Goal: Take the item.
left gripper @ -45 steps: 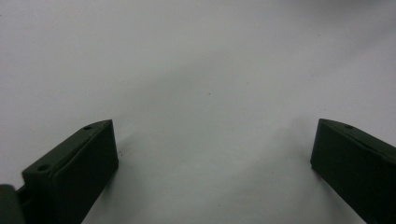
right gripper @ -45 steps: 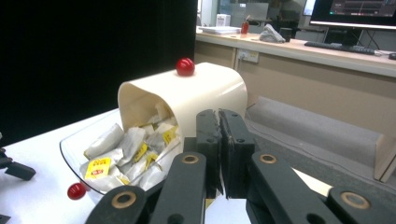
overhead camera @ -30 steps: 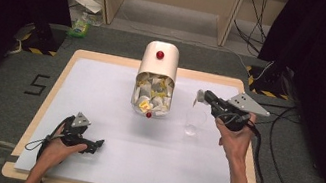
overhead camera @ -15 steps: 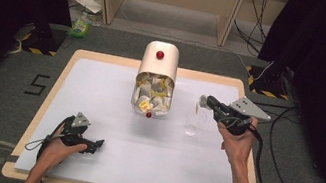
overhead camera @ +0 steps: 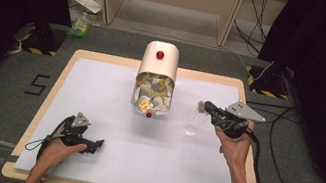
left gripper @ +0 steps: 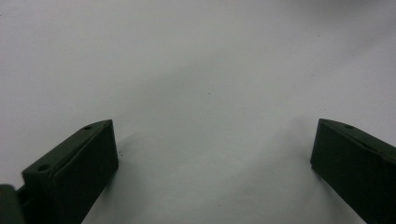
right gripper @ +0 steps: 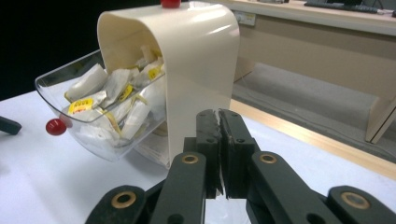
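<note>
Cream dispenser (overhead camera: pixel 158 65) stands mid-desk toward the far edge, red knob (overhead camera: pixel 160 54) on top. Its clear drawer (overhead camera: pixel 150 100) is tipped out toward the person, packed with white and yellow sachets, and has a second red knob (overhead camera: pixel 148 115) on the front lip. In the right gripper view the dispenser (right gripper: pixel 201 56) sits close ahead and to the left, with the drawer (right gripper: pixel 60 100) leaning out to the left.

Right fingers (overhead camera: pixel 206 107) are up off the desk (overhead camera: pixel 116 88), to the right of the drawer, pointing left. They are pressed fully together; in the right gripper view the right fingers (right gripper: pixel 218 135) show only a thin seam with a pale sliver in it. In the high view a small white sachet (overhead camera: pixel 200 106) sticks out at their tip, pinched there, hanging just above a clear glass (overhead camera: pixel 191 126). The glass stands on the desk just right of the drawer front, near it but not touching.

Left fingers (overhead camera: pixel 97 144) lie low at the near left of the desk, well apart from the dispenser. In the left gripper view they are spread wide, with nothing but bare white desk (left gripper: pixel 196 70) between them.
</note>
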